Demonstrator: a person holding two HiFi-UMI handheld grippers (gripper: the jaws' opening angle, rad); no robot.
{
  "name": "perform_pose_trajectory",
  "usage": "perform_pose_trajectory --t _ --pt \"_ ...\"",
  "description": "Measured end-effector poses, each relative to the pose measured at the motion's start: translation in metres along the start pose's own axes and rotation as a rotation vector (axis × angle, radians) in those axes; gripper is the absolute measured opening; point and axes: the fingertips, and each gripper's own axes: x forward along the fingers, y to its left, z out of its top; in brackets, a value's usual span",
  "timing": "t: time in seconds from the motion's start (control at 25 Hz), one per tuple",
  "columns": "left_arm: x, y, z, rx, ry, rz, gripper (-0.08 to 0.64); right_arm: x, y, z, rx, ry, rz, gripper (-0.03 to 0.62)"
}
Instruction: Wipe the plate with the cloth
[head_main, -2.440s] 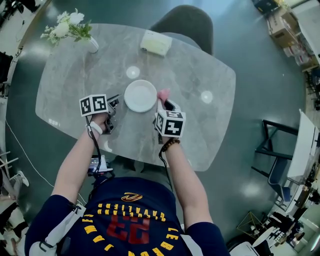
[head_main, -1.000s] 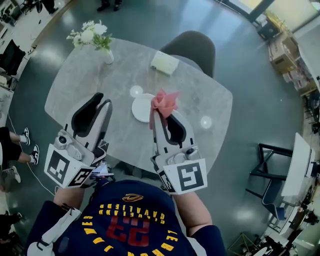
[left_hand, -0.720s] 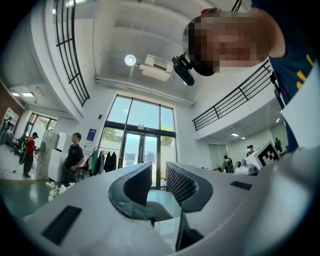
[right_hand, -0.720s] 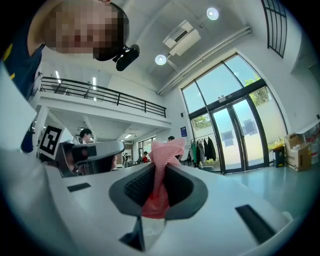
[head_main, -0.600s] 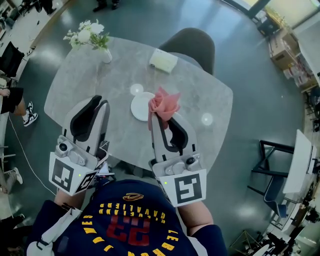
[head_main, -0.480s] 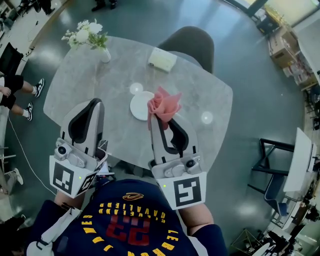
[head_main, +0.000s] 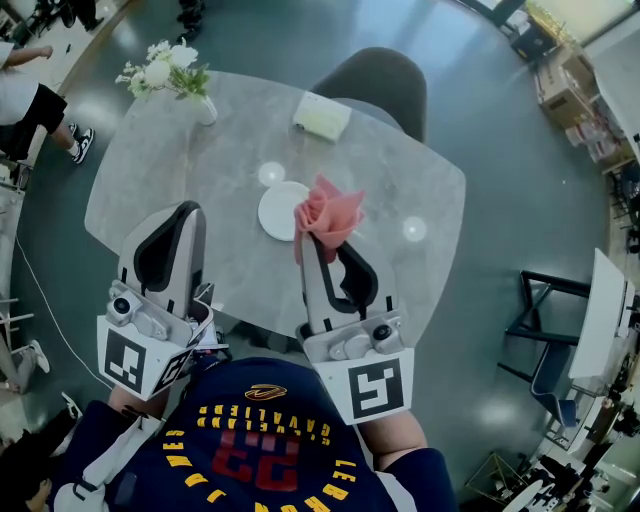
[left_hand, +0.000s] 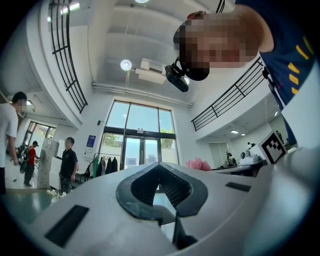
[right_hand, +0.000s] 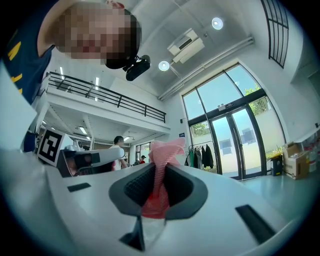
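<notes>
A white plate (head_main: 278, 212) lies near the middle of the grey marble table (head_main: 190, 150). Both grippers are lifted high off the table, close to my head and pointing up. My right gripper (head_main: 308, 238) is shut on a pink cloth (head_main: 330, 214) that bunches out above its tips and covers the plate's right edge. In the right gripper view the pink cloth (right_hand: 161, 172) is pinched between the dark pads. My left gripper (head_main: 191, 208) stands to the left of the plate, shut and empty. In the left gripper view its jaws (left_hand: 159, 165) meet with nothing between them.
A vase of white flowers (head_main: 165, 70) stands at the table's far left and a pale box (head_main: 320, 116) at the far edge. A grey chair (head_main: 376, 76) sits behind the table. People (head_main: 35, 95) stand at the far left, and another person (left_hand: 66, 165) shows in the left gripper view.
Both grippers have risen from the table beside the plate to near my head, the right one carrying the pink cloth. In the last second they only drifted slightly.
</notes>
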Motion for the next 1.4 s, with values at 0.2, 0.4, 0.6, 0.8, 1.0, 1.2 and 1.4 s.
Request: perform_pose_trajectory --t 0.2,0.4,0.6,0.8,1.0,1.2,1.4 --pt "0.003 0.005 -0.010 -0.008 0.012 -0.001 0.003 0.005 -0.001 -0.006 0.006 -0.001 -0.001 0.046" --pt "0.005 0.005 -0.010 -0.005 0.018 -0.006 0.003 0.006 -0.002 -0.003 0.002 -0.004 -0.003 0.046" --pt "0.008 0.007 -0.015 -0.009 0.030 -0.011 0.003 0.009 -0.004 -0.008 0.010 0.007 -0.006 0.046" --pt "0.010 0.008 -0.016 -0.008 0.031 -0.012 0.003 0.010 -0.005 -0.008 0.011 0.006 -0.009 0.046" --pt "0.012 0.009 -0.018 -0.011 0.037 -0.014 0.003 0.010 -0.006 -0.009 0.007 0.009 -0.008 0.046" --pt "0.011 0.009 -0.018 -0.008 0.039 -0.013 0.003 0.010 -0.007 -0.010 0.016 0.014 -0.012 0.046" --pt "0.011 0.011 -0.018 -0.010 0.040 -0.011 0.003 0.011 -0.007 -0.010 0.017 0.014 -0.015 0.046"
